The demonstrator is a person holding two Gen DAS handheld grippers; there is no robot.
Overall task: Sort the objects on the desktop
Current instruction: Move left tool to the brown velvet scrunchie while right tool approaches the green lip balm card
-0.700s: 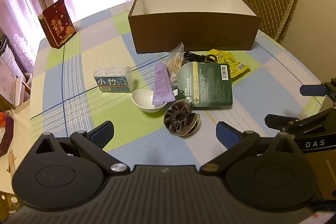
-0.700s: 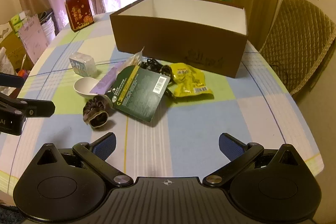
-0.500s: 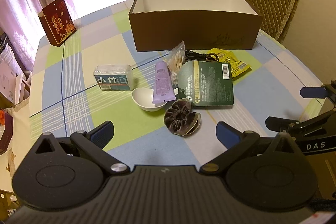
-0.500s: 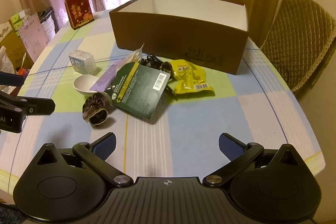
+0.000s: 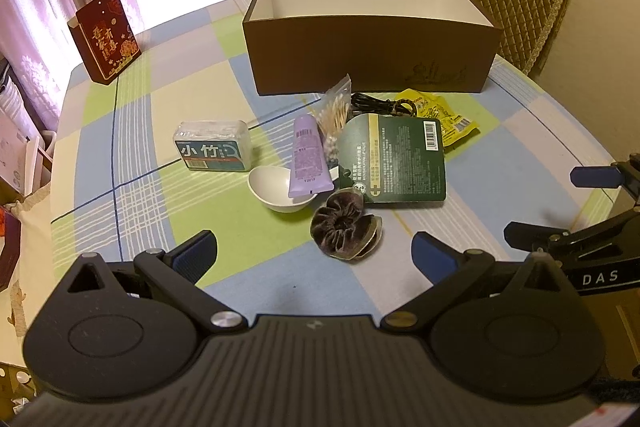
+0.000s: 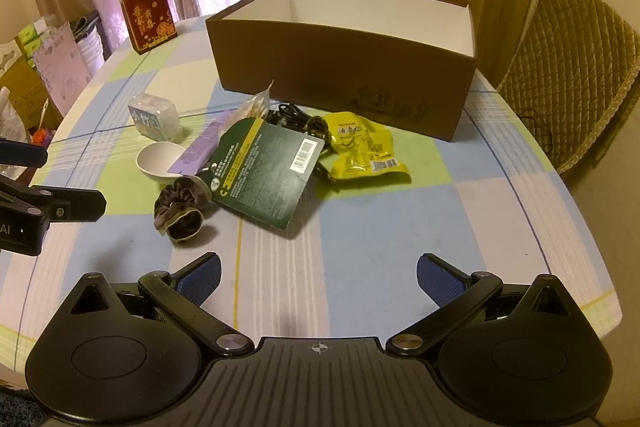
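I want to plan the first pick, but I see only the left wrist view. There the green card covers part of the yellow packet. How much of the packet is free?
Observer: In the right wrist view most of the yellow packet is free. The green card overlaps only its left edge.
Operator: Is the right gripper ready for it?
Observer: The right gripper is wide open, with only the tablecloth between its fingers.
Operator: And where does the black cable go?
Observer: The black cable goes under the card. A dark piece, which seems to be the same cable, comes out at the card's right edge, beside the packet.
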